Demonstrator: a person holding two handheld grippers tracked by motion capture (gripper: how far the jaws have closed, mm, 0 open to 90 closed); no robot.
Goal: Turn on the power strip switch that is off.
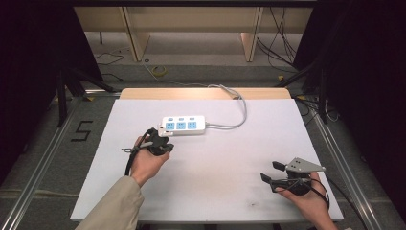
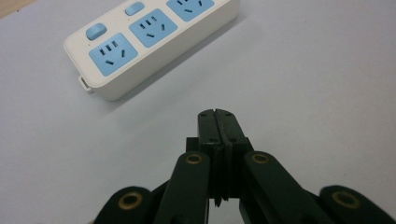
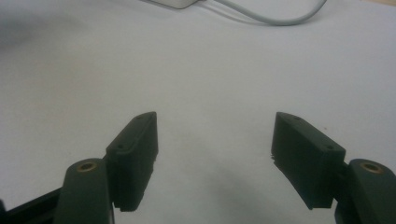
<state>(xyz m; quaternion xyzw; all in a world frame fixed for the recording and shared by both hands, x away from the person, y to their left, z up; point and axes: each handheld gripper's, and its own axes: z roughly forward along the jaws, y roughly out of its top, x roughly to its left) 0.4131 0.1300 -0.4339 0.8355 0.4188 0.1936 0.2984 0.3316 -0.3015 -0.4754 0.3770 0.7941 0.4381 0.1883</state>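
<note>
A white power strip (image 1: 184,125) with three blue sockets lies near the middle of the white table, its grey cable (image 1: 238,117) looping off toward the far edge. My left gripper (image 1: 163,139) hovers just in front of the strip's left end, jaws shut with nothing between them. Along its jaws in the left gripper view, the left gripper (image 2: 218,115) points at bare table short of the power strip (image 2: 149,39). My right gripper (image 1: 271,170) rests near the table's front right, open and empty. In the right gripper view, the right gripper (image 3: 215,140) faces bare table, with the cable (image 3: 271,18) far ahead.
The white table top (image 1: 215,191) is bordered by metal rails on the floor at both sides. Wooden shelving stands behind the table. A black "5" (image 1: 82,130) is marked on the floor at left. Loose cables lie on the floor at the back.
</note>
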